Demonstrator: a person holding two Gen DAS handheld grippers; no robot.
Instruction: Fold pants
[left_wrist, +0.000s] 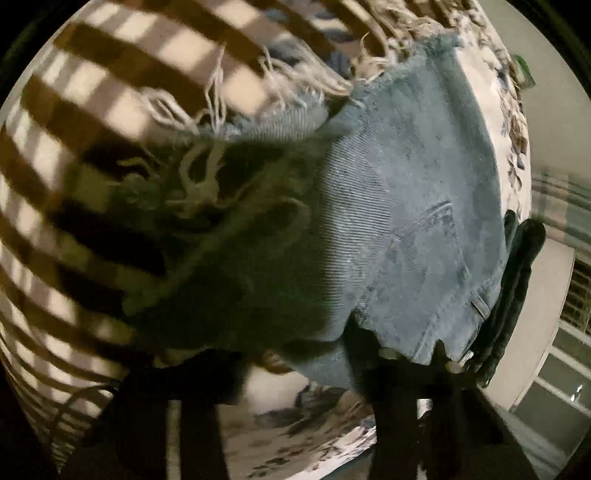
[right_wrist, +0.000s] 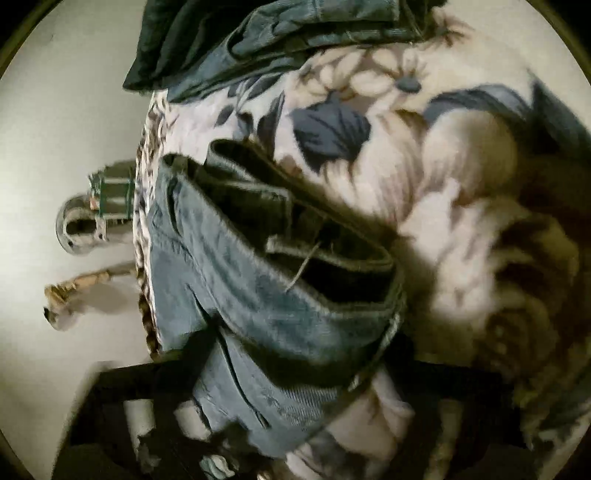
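Observation:
Light blue denim pants (left_wrist: 406, 229) with frayed white hems lie on a floral bedspread (left_wrist: 491, 96). In the left wrist view the denim runs from the frayed hems at the top down into my left gripper (left_wrist: 295, 373), whose dark fingers (left_wrist: 399, 398) close on the lower edge of the cloth. In the right wrist view the waistband end of the pants (right_wrist: 266, 295) hangs open toward the camera and the denim runs down into my right gripper (right_wrist: 236, 435), which holds it. Both views are blurred.
A brown and white striped blanket (left_wrist: 92, 122) with fringe lies left of the pants. More dark folded clothes (right_wrist: 258, 40) sit at the far end of the bedspread (right_wrist: 424, 155). Beyond the bed edge are floor, small objects (right_wrist: 96, 214) and a window (left_wrist: 561, 369).

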